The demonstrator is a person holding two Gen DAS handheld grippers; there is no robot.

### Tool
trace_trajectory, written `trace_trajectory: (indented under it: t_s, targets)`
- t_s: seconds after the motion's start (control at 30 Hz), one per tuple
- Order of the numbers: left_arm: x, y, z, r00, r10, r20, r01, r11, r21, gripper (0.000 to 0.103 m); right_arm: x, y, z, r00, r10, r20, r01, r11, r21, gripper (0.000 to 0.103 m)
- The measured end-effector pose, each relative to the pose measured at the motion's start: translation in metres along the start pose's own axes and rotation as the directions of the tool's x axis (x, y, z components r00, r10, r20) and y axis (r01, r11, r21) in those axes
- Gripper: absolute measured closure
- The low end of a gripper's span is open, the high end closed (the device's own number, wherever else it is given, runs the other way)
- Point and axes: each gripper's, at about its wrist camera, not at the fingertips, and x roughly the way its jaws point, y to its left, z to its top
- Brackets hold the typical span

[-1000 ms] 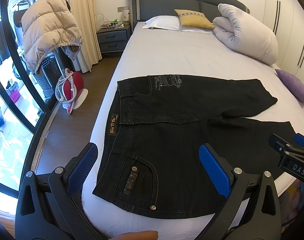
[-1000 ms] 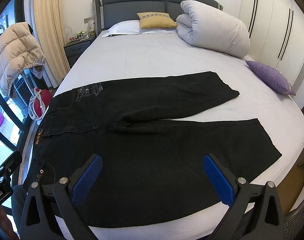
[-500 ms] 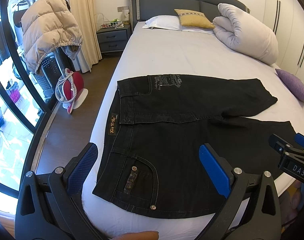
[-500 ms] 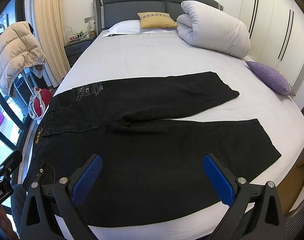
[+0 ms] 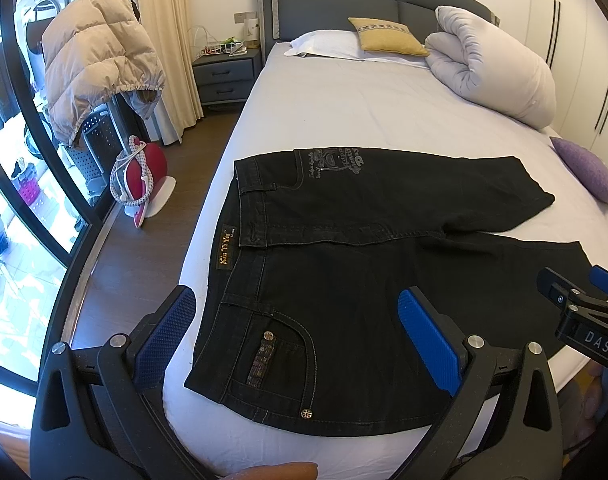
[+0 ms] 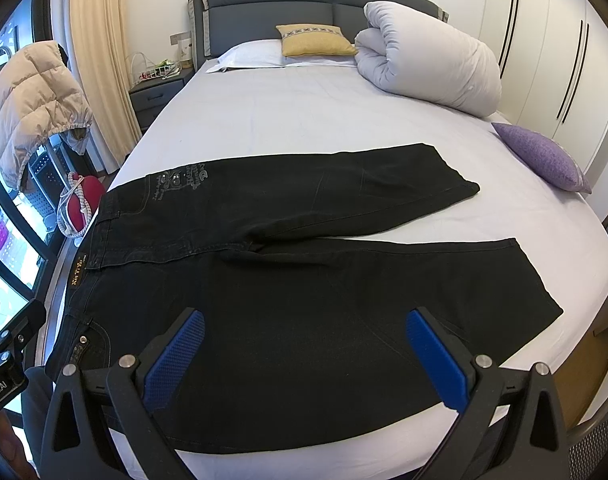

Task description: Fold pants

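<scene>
You held both tools above the near edge of the bed (image 6: 304, 120). Your left gripper (image 5: 295, 336) stood wide, gripping nothing; your right gripper (image 6: 304, 354) likewise wide and empty. One pair of black pants (image 6: 287, 288) lay flat across the sheet, waistband at the left edge, its two legs splayed toward the right edge, the near hem just short of the mattress corner. Bare sheet ran from the far leg up to the headboard. Counted: one rolled duvet (image 6: 432, 68), one yellow cushion (image 6: 314, 40), one purple cushion (image 6: 544, 156), one white pillow (image 6: 251, 56).
</scene>
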Motion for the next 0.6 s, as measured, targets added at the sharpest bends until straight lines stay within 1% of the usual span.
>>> trace_trajectory:
  t_s: [0.6]
  targets:
    - [0.0008,0.0024,-0.0057,1.0,0.001,-0.005,-0.001,1.0,-0.001,0.0,-0.0004,0.0007,-0.0008,1.0,-0.001,-0.002,0.001,1.0,-0.001,0.0]
